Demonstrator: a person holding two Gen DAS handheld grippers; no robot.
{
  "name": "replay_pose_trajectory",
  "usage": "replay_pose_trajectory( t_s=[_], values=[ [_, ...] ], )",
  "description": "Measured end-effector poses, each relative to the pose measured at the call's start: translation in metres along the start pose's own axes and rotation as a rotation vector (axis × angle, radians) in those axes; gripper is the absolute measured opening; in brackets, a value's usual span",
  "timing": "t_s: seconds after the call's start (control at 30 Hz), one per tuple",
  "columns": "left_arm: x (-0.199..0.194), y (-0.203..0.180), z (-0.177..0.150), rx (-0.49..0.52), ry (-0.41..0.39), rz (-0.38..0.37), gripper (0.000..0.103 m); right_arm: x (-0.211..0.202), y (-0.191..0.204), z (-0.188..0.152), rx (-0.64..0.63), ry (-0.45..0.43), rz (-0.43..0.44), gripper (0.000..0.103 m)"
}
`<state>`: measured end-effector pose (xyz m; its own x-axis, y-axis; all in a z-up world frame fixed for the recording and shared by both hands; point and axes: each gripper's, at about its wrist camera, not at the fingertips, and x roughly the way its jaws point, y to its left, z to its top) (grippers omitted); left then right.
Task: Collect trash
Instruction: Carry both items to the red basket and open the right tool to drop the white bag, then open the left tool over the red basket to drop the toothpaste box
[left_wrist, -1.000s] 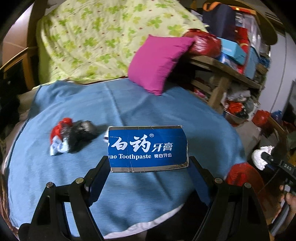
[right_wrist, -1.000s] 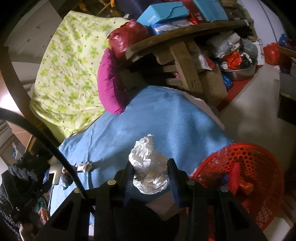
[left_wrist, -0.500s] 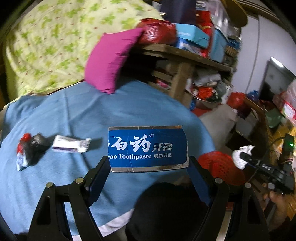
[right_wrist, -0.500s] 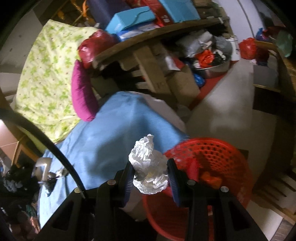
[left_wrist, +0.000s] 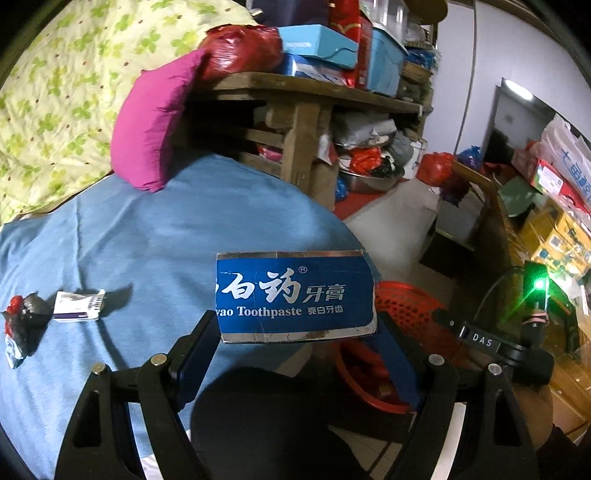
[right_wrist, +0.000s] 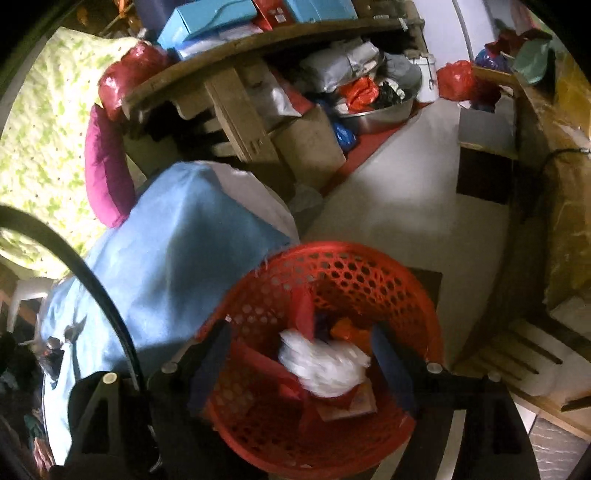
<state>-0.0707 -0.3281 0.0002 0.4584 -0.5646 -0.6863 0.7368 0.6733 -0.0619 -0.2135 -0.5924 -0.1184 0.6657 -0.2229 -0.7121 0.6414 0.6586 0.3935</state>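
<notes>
My left gripper (left_wrist: 295, 326) is shut on a blue toothpaste box (left_wrist: 295, 295), held crosswise over the edge of the blue bedspread (left_wrist: 166, 229). A red mesh basket (left_wrist: 406, 306) stands just right of it on the floor. In the right wrist view my right gripper (right_wrist: 301, 358) hangs over that basket (right_wrist: 332, 254) with its jaws opening. A crumpled white paper (right_wrist: 325, 365), blurred, is loose between them, free of the pads, above other trash in the basket. A small white packet (left_wrist: 77, 306) and a black and red wrapper bundle (left_wrist: 22, 328) lie on the bedspread.
A pink pillow (left_wrist: 155, 122) leans against a wooden shelf (left_wrist: 306, 92) loaded with boxes and a red bag (left_wrist: 240, 51). A metal basin (right_wrist: 380, 110) sits on the floor beyond. A black cable (right_wrist: 92, 273) arcs across the left of the right wrist view.
The right gripper moved from the bed's edge to above the red basket, then opened and let go of the white paper. The left gripper swung right towards the basket, still holding the box.
</notes>
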Motion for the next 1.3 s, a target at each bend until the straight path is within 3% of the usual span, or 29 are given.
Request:
replay_pose_trajectory(
  t_s=[0.27,0.6,1.3],
  values=[
    [0.026,-0.034,0.006,0.045,0.059,-0.058,0.084,-0.048,0.007,0.010,-0.030,-0.161,-0.031,0.081],
    [0.065,-0.080,0.009,0.107,0.148,-0.110,0.084,-0.093,-0.004,0.020,-0.016,-0.284,-0.052,0.081],
    [0.102,-0.124,0.011,0.192,0.260,-0.124,0.085,-0.114,-0.029,0.021,-0.010,-0.323,-0.074,0.082]
  ],
)
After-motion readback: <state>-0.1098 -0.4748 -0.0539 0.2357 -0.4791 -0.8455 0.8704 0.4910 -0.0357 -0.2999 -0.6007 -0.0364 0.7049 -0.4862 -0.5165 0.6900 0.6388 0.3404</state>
